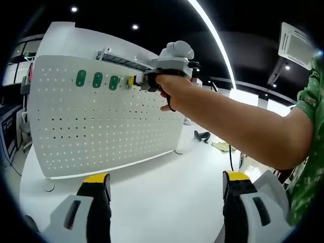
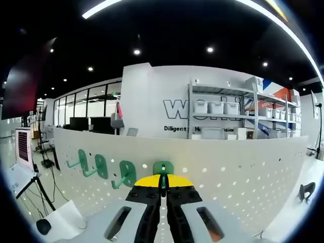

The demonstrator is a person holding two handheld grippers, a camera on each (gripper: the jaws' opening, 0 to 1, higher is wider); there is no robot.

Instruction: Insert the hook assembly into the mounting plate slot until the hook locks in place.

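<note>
The white pegboard [image 1: 101, 121] is standing upright on the white table [image 1: 152, 202], and everything here is placed against it. In the left gripper view, three green hook plates [image 1: 97, 79] are sitting in a row along its upper part, and the right gripper [image 1: 135, 81], held in the person's hand [image 1: 174, 91], is reaching to the board just past the end of that row, its yellow tips against the panel. The person's bare forearm [image 1: 243, 126] is crossing the view away from the board toward a green patterned sleeve [image 1: 309, 131]. The left gripper [image 1: 167, 185] is hanging back from the pegboard above the table, its two yellow-tipped jaws spread wide apart with nothing between them.

In the right gripper view, the right gripper [image 2: 162, 188] is facing the pegboard [image 2: 228, 167] head on, its jaws pressed together on the green hook assembly [image 2: 163, 172]. The rounded green plate of that assembly is lying flat against the board just above the yellow tips, with its long axis running up the panel; its stem is pointing straight out from the board toward the camera, disappearing between the jaws. Beside it along the board, three more green hooks [image 2: 124, 174] are already mounted, each prong jutting out from the panel and angling slightly downward. Whether the held hook is fully seated cannot be told. Beyond the top edge of the pegboard, shelving with white bins [image 2: 217, 109] is standing against a lettered wall.
</note>
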